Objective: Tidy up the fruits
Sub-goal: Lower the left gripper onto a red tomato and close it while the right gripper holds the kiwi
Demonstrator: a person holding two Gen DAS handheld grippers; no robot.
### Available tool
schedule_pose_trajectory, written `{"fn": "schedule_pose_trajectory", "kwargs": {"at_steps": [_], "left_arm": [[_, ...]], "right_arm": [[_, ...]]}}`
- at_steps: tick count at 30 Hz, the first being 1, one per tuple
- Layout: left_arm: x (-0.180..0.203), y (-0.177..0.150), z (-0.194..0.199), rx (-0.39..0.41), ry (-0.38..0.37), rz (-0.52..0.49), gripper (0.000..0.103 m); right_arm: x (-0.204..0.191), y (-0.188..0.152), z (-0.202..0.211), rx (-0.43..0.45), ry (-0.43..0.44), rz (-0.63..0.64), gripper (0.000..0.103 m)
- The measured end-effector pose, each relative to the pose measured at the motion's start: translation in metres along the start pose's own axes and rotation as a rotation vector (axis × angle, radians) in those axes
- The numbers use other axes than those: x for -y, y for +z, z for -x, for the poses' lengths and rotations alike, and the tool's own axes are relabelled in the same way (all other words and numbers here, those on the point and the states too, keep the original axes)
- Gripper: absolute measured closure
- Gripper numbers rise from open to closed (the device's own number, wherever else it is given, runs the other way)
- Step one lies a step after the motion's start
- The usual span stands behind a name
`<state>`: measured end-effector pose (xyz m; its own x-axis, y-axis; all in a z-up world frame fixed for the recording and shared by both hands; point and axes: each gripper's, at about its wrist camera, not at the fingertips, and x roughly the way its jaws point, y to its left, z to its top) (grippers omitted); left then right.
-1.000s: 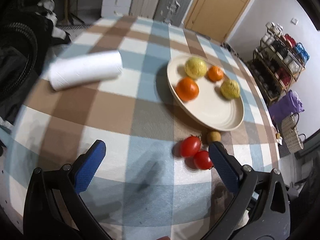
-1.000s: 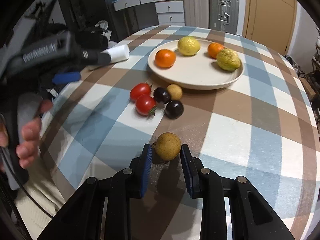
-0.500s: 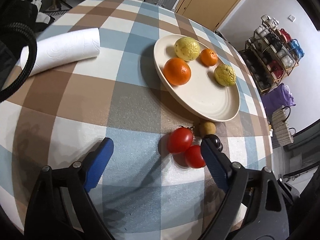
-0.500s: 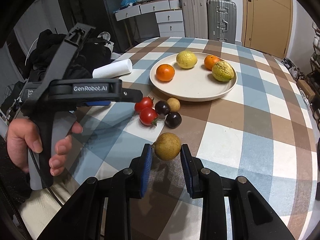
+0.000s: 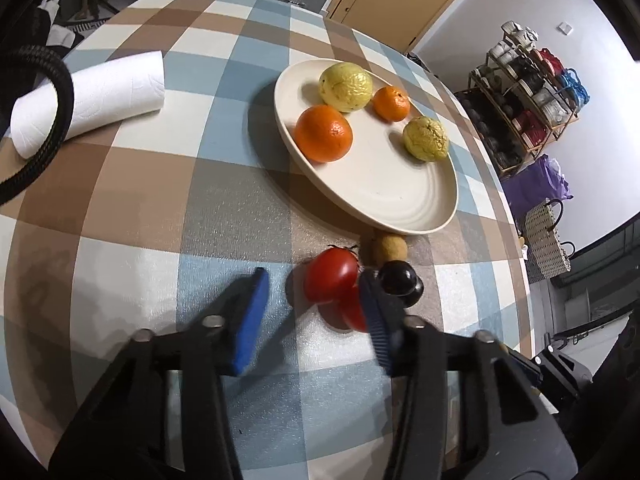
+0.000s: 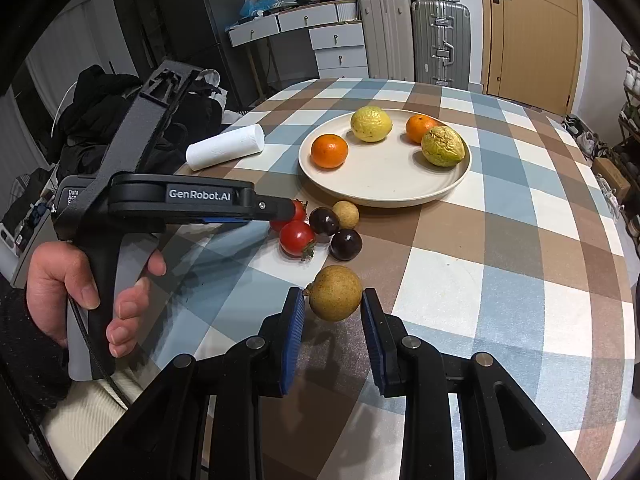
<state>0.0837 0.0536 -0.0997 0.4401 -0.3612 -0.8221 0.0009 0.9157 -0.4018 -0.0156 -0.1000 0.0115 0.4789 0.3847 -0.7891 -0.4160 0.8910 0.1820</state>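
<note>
right gripper (image 6: 331, 322) clamps longan (image 6: 335, 293); left gripper (image 5: 314, 312) jaws wide

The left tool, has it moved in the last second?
Yes. In the right wrist view the left tool has come forward across the table, its tip now reaching the tomatoes beside the plate.

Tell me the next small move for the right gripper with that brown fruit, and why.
Probably carry it forward over the plate and release there. The right gripper holds the brown fruit between its jaws, apparently lifted above the table, while the plate lies ahead with bare space in its middle among the oranges and the yellow fruits.
</note>
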Motion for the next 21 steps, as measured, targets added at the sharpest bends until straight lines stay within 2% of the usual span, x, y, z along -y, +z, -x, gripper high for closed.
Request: {"fn": "schedule_pose_trajectory", "kwargs": {"at_steps": [3,14,21], "left_arm": [[0.002,-0.001,0.002,0.001,-0.022,-0.011,0.082],[-0.005,-0.002,0.011,0.016,-0.046,0.028,0.091],[-0.008,-0.002,0.009,0.004,-0.072,0.042,0.092]], "right_arm": [[0.0,0.0,0.0,-0.001,-0.002,-0.002,0.073],[0.001,-0.001,-0.003,-0.011,-0.006,-0.004,0.073],[0.003,-0.001,-0.005,-0.02,-0.009,-0.007,0.073]]}}
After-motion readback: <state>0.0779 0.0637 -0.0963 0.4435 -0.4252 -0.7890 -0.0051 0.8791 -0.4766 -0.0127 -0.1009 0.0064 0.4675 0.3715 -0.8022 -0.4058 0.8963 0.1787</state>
